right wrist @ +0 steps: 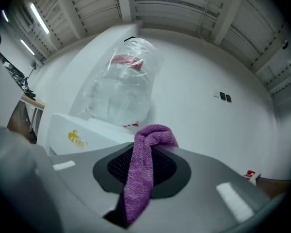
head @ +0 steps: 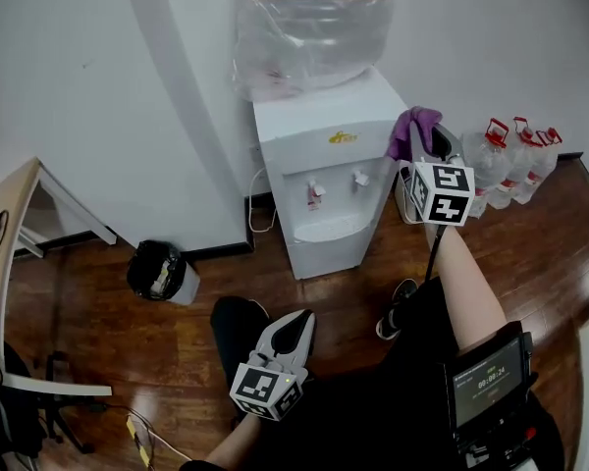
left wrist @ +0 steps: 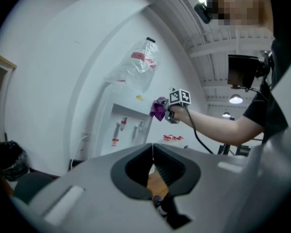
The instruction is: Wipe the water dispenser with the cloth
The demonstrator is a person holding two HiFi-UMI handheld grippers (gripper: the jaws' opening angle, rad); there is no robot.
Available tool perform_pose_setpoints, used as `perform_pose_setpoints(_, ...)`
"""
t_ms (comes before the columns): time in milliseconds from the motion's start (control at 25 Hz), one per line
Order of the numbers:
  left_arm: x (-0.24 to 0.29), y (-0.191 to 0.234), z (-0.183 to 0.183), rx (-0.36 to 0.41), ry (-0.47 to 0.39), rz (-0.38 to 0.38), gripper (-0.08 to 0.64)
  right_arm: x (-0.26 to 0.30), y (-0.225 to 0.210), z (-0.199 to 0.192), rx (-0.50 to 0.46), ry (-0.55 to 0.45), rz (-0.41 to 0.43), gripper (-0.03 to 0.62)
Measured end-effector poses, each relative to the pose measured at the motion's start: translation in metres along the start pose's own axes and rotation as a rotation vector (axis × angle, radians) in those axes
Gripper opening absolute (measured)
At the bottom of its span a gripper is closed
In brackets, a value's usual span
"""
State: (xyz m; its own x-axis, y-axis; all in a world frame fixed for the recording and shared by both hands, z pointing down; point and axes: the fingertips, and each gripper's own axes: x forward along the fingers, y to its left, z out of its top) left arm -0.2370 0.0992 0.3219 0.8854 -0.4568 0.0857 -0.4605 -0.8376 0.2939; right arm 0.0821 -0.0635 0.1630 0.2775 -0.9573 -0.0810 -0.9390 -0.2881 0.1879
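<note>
Just beside the water dispenser's point(head: 324, 165) top right corner, right gripper point(head: 418, 140) clamped on the purple cloth point(head: 413, 124), that dispenser ahead and left of its jaws, far closer than the left gripper point(head: 293, 327), shut empty, low and near.

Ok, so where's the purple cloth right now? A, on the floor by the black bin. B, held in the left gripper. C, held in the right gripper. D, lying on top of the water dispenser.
C: the purple cloth is pinched in the right gripper, up by the top corner of the water dispenser, while the left gripper is closed on nothing.
</note>
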Motion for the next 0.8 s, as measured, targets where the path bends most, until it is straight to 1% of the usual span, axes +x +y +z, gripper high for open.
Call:
perform_pose_setpoints(40,-0.001,-0.001,0.0,-0.003,-0.002,0.004,0.025,-0.001,0.008,-0.005,0.013,-0.006,0.002,0.061)
perform_pose_setpoints(160,-0.011,0.002,0.0,-0.011,-0.004,0.03,0.025,-0.002,0.048,-0.008,0.072,-0.04,0.051,0.062)
perform_pose_setpoints(320,-0.033,0.018,0.0,-0.017,-0.009,0.09,0.025,-0.004,0.109,0.0,0.084,-0.073,0.128,0.062)
perform_pose_setpoints(520,-0.057,0.038,0.005,-0.011,-0.017,0.14,0.025,-0.006,0.183,0.014,0.036,-0.125,0.237,0.062)
perform_pose_setpoints(680,-0.074,0.047,0.003,-0.002,0.0,0.159,0.025,-0.011,0.249,0.03,-0.029,-0.188,0.36,0.061)
perform_pose_setpoints(800,-0.086,0.054,0.003,0.0,0.011,0.189,0.025,-0.013,0.298,0.023,-0.09,-0.175,0.477,0.062)
